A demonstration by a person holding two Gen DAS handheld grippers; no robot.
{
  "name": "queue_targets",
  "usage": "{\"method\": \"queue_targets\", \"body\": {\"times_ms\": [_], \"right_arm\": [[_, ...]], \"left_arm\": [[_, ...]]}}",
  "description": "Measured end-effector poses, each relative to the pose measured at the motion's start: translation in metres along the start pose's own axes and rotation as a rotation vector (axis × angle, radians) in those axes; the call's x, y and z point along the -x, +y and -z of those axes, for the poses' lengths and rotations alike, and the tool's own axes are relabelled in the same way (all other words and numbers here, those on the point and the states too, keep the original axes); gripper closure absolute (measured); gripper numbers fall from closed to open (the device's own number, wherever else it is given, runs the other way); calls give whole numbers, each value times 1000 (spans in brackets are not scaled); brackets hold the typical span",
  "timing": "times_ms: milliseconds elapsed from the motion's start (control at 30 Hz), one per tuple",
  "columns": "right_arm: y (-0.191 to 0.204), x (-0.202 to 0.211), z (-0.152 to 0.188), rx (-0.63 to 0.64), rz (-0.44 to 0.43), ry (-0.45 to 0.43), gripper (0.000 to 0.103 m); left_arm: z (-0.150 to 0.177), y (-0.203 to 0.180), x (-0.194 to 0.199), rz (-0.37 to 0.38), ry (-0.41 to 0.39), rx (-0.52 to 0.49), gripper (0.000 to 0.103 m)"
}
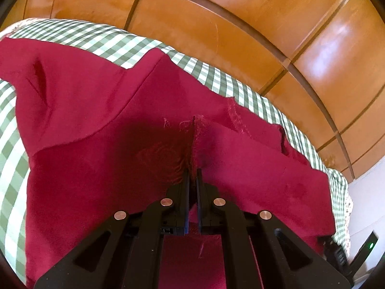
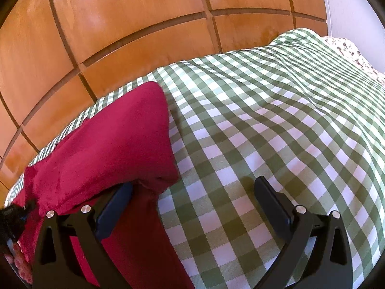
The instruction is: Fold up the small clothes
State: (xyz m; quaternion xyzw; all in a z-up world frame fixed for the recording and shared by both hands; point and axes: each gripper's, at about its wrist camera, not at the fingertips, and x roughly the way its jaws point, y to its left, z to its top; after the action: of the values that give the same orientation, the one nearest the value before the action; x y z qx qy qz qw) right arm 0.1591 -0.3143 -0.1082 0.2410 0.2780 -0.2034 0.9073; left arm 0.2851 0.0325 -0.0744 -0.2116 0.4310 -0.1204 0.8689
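Observation:
A dark red garment [image 1: 101, 125] lies spread on a green-and-white checked cloth [image 1: 9, 144]. My left gripper [image 1: 192, 172] is shut on a raised frayed edge of the red garment, pinching a ridge of fabric. In the right wrist view the red garment [image 2: 113, 139] lies at the left with a fold reaching toward the far edge. My right gripper [image 2: 192, 187] is open and holds nothing; its left finger [image 2: 120, 197] rests against the garment's right edge, and its right finger [image 2: 269, 197] is over the checked cloth [image 2: 264, 120].
An orange wooden panelled wall [image 1: 216, 19] runs close behind the bed, also in the right wrist view [image 2: 108, 24]. A floral patterned fabric [image 2: 349, 50] lies at the far right. The other gripper's black body [image 1: 336, 252] shows at the lower right.

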Motion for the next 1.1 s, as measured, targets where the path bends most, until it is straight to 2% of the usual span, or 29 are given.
{"method": "queue_targets", "body": {"times_ms": [100, 267, 367, 533, 633, 700, 767, 900, 1033, 1067, 1100], "right_arm": [[-10, 2, -3, -60, 74, -14, 4], [-8, 18, 0, -39, 177, -84, 6], [-7, -1, -3, -14, 218, 33, 5], [-15, 13, -3, -18, 158, 53, 2], [-21, 47, -3, -66, 72, -71, 2], [-7, 59, -10, -5, 34, -140, 2], [10, 56, -17, 81, 17, -163, 2], [26, 29, -24, 134, 49, -133, 2], [11, -8, -21, 94, 247, -8, 2], [0, -20, -19, 47, 241, 50, 2], [-7, -24, -20, 19, 228, 69, 2]], "left_arm": [[7, 2, -2, 4, -2, -17, 100], [7, 5, -1, 21, -9, -9, 100], [8, 7, -3, 29, -9, 2, 100], [9, 8, -3, 39, -9, 10, 99], [9, 10, -3, 49, -9, 18, 99], [8, 11, -4, 51, -8, 21, 99], [8, 11, -4, 53, -8, 23, 99], [8, 12, -4, 65, -7, 33, 99], [8, 15, -4, 81, -6, 47, 99], [8, 15, -5, 86, -6, 51, 98], [7, 16, -6, 96, -4, 56, 96]]}}
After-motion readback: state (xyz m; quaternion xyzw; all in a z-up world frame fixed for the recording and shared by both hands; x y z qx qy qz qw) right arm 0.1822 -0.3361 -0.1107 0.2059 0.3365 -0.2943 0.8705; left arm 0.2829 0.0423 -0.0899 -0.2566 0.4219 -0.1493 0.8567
